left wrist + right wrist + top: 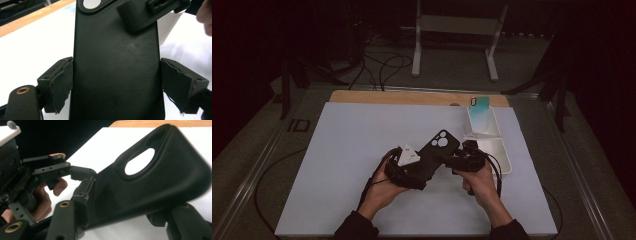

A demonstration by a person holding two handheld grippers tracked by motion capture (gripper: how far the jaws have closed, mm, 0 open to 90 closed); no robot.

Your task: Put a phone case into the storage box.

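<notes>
Here's the black phone case [116,72] standing tall down the middle, back side facing us, and the left claw [116,83] has it pinched by both long edges, one worn, frayed pad [58,83] pressed on the left edge and the other on the right. Up top, the camera cutout [91,3] shows pale through the case, and the other claw [145,13] bites onto the case's upper right corner, with a bit of a hand [206,16] at the frame's right edge. Behind it all lies the white surface [32,53], a wooden strip [30,21] running along its far side.
</notes>
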